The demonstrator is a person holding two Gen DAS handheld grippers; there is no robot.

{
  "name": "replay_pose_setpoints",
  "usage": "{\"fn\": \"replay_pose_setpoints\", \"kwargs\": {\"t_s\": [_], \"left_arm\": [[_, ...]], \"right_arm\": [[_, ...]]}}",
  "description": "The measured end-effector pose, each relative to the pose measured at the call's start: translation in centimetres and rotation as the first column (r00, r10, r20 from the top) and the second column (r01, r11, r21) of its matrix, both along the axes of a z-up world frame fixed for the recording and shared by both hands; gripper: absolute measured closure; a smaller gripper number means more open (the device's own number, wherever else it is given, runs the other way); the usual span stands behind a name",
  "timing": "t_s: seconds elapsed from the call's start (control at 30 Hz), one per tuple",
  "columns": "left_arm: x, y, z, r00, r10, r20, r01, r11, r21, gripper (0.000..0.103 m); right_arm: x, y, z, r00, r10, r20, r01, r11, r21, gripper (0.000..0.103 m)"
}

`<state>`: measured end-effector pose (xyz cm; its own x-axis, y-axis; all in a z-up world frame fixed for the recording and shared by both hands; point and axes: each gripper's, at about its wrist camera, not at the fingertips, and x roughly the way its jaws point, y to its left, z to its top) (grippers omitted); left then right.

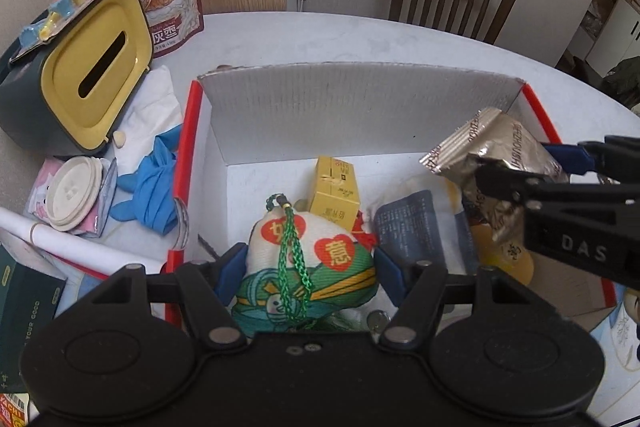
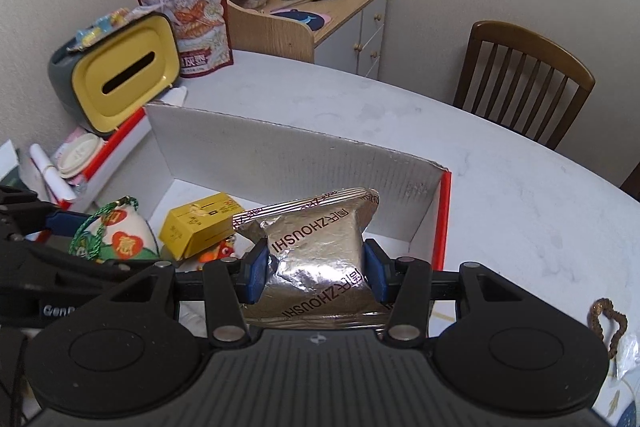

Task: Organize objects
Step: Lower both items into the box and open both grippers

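Silver foil packet (image 2: 320,267) sits clamped between right gripper (image 2: 316,269) pads.

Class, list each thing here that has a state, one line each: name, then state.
Left claw: shut on the embroidered pouch.
Right claw: shut on the silver foil packet.
Cardboard box: open, flap upright.
Yellow carton: closed, inside box.
Tissue box: tipped sideways.
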<state>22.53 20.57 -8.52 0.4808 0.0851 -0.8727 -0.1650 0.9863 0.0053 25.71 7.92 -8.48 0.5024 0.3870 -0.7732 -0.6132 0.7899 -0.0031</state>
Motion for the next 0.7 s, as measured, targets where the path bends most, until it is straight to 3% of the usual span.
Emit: {"fn": "replay_pose_setpoints", "kwargs": {"t_s": [0.33,0.7], "left_arm": [[1.1,-0.7,-1.1,0.998,-0.052,-0.025,0.054,0.997,0.051,0.036],[1.8,-1.6,-2.0,0.995,-0.079,-0.061,0.086,0.988,0.127,0.032]], "right_arm": [[1.5,1.4,-1.6,1.000,-0.008,0.026,0.009,0.998,-0.068,0.054],[1.7,0.4,-1.6,1.000,-0.029,-0.001,0.029,0.998,-0.052,0.054]]}}
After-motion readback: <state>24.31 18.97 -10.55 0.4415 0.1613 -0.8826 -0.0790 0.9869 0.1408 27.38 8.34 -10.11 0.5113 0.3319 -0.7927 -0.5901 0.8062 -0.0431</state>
